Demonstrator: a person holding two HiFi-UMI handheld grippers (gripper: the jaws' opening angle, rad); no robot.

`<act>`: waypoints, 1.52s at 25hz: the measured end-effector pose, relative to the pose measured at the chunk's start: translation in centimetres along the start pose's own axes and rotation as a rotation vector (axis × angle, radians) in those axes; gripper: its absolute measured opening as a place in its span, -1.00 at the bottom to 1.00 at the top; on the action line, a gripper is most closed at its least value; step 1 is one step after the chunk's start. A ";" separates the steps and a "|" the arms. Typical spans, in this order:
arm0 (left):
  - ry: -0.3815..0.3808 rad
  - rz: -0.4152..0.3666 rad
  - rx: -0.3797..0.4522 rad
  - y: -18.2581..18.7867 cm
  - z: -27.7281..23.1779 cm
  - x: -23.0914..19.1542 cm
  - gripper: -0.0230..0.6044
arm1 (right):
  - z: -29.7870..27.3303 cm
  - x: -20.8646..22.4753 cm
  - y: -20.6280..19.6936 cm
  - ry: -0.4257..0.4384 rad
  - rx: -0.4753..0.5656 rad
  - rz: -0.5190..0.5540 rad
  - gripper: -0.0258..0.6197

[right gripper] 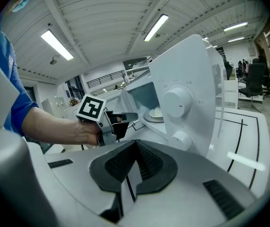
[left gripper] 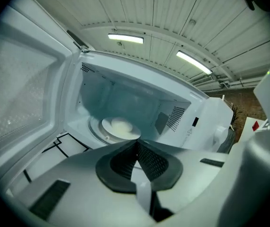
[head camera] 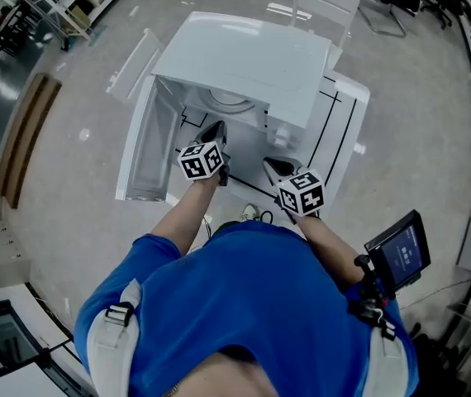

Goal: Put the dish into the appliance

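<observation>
A white microwave [head camera: 244, 60] stands on a white table [head camera: 347, 110] with its door [head camera: 149, 143] swung open to the left. A pale dish [left gripper: 121, 126] lies on the turntable inside the cavity; the right gripper view also shows the dish [right gripper: 157, 112] past the knob panel [right gripper: 177, 100]. My left gripper [left gripper: 137, 145] is shut and empty, held just outside the open cavity and pointing at the dish. In the head view the left gripper [head camera: 215, 135] sits at the opening. My right gripper [head camera: 270, 165] hangs before the control panel, shut with nothing in it.
Black tape lines [head camera: 335, 131] mark the table around the microwave. A small screen [head camera: 401, 251] is mounted by the person's right arm. A white chair [head camera: 326, 2] stands behind the table, and shelving [head camera: 45, 2] at the far left.
</observation>
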State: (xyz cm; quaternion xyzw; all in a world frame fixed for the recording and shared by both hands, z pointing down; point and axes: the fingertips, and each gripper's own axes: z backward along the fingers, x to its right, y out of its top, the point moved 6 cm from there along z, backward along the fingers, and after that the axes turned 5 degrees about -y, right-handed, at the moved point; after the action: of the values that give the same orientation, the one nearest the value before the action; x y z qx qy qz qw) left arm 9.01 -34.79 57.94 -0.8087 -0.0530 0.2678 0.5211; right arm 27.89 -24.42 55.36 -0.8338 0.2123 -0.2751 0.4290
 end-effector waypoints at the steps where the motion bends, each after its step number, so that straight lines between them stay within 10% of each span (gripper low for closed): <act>1: -0.002 0.002 0.007 -0.3 0.8 0.9 -0.90 | 0.8 -0.2 -0.3 0.004 0.001 0.003 -0.92; 38: -0.042 0.014 0.054 -3.1 9.5 4.6 -0.90 | 2.8 -2.9 -2.5 0.026 -0.006 0.042 -0.92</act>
State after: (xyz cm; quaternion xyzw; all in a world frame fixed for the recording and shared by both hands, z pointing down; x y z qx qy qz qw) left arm 8.89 -23.98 55.88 -0.7889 -0.0511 0.2897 0.5395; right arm 27.80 -19.71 55.31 -0.8268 0.2361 -0.2760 0.4295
